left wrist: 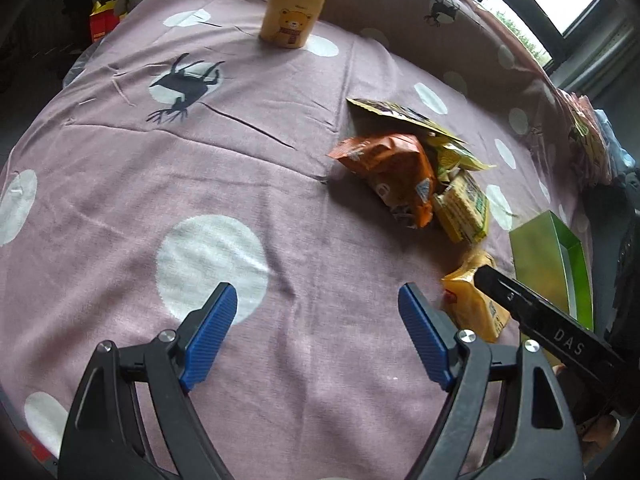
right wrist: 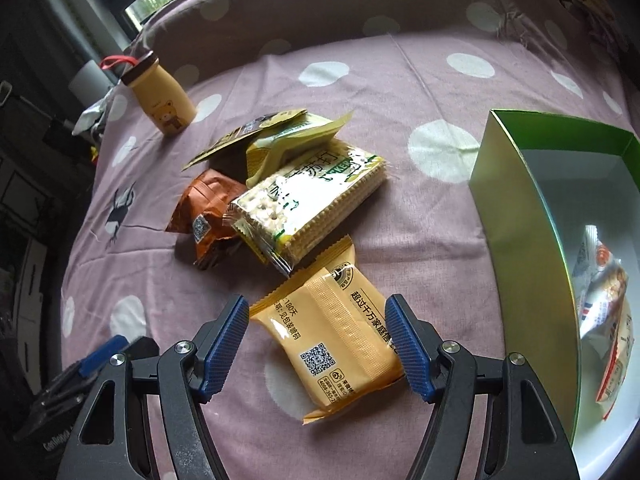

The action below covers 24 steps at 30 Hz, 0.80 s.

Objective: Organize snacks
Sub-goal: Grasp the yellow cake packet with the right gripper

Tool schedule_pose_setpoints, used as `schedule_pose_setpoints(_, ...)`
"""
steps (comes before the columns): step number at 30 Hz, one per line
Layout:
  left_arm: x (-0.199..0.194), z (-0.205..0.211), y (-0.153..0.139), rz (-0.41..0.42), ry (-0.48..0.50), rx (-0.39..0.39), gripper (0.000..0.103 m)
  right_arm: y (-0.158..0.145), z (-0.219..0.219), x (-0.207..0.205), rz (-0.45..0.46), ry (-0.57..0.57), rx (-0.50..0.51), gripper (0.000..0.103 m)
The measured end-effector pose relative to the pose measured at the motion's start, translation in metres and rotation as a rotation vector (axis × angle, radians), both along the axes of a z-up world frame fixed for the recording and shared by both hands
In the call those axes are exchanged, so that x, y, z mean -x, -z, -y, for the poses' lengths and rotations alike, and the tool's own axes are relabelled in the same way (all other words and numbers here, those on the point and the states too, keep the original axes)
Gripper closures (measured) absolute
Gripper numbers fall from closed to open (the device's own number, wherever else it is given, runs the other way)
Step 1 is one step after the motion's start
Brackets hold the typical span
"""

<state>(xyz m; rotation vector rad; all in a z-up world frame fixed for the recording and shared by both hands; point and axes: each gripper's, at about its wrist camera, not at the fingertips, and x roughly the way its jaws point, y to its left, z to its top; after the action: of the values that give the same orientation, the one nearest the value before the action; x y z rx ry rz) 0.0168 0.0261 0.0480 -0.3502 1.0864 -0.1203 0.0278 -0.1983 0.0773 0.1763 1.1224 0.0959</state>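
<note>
A yellow-orange snack packet (right wrist: 340, 332) lies on the pink spotted cloth (right wrist: 420, 92). My right gripper (right wrist: 316, 320) is open with its blue fingers on either side of it. Beyond lie a cracker pack (right wrist: 316, 200), an orange-brown packet (right wrist: 208, 208) and yellow-green sachets (right wrist: 280, 136). A green box (right wrist: 516, 216) at the right holds a white-and-orange snack bag (right wrist: 608, 320). My left gripper (left wrist: 318, 308) is open and empty over bare cloth (left wrist: 200, 160). In its view the pile (left wrist: 400, 176), the yellow packet (left wrist: 472, 304) and the box (left wrist: 548, 256) lie to the right.
A yellow bear-print bottle (right wrist: 162, 100) stands at the far left of the cloth, and shows in the left wrist view (left wrist: 292, 8). A raised cloth-covered ridge (right wrist: 360, 0) runs along the far side. Dark furniture and a window lie beyond.
</note>
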Motion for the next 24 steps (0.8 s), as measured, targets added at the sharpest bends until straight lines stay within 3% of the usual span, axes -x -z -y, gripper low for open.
schedule_pose_setpoints(10,0.002,-0.011,-0.002,0.005,-0.02,0.002,0.021,-0.001,0.004,-0.004,0.014,0.021,0.092,0.032)
schedule_pose_setpoints(16,0.002,-0.014,-0.003,0.002,-0.027,0.014,0.021,0.009,-0.002,-0.004,-0.017,-0.023,0.036,0.032)
schedule_pose_setpoints(18,0.002,-0.016,-0.003,0.002,-0.034,0.014,0.021,0.008,-0.004,0.0,-0.017,-0.028,0.023,0.042)
schedule_pose_setpoints(24,0.002,-0.019,-0.003,-0.001,-0.041,0.016,0.021,0.011,-0.019,0.004,-0.053,-0.086,-0.106,0.052)
